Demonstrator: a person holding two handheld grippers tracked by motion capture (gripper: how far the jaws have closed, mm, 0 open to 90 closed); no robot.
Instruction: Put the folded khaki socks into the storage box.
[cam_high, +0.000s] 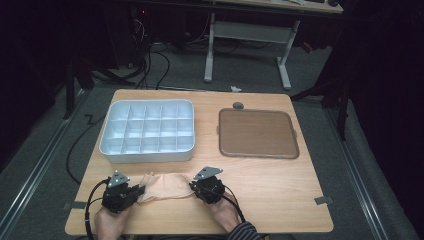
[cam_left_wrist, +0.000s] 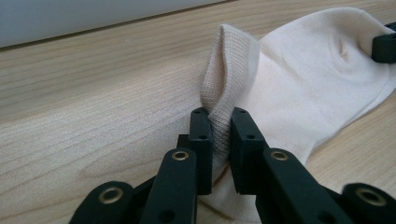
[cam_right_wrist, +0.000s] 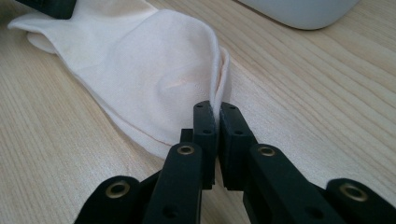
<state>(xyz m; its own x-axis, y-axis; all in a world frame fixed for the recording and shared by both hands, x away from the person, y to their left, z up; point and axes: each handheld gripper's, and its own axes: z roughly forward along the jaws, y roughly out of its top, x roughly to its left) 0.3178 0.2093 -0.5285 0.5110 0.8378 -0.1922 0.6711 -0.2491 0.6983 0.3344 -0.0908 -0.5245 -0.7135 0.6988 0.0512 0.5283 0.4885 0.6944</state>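
High view: sock (cam_high: 165, 186) lies flat on the desk (cam_high: 280, 185), near edge, just in front of the white divided tray (cam_high: 147, 131); brown tray (cam_high: 258, 133) off to the right, bare. My left gripper (cam_high: 141, 190) is at the sock's left end, my right gripper (cam_high: 194, 186) at its right end. My read: both ends grabbed, nothing lifted, folded or stowed yet, so everything past the grasp is left.

Left gripper view: my jaws narrow, pinching the ribbed cuff (cam_left_wrist: 229, 70); fabric bunches up between the pads. Rest of the sock rests on the desk.

Right gripper view: my jaws nearly closed, clamped on a thin fold at the toe end (cam_right_wrist: 219, 74). Sock runs away up-left, flat on the wood, tray corner (cam_right_wrist: 303, 11) beyond.
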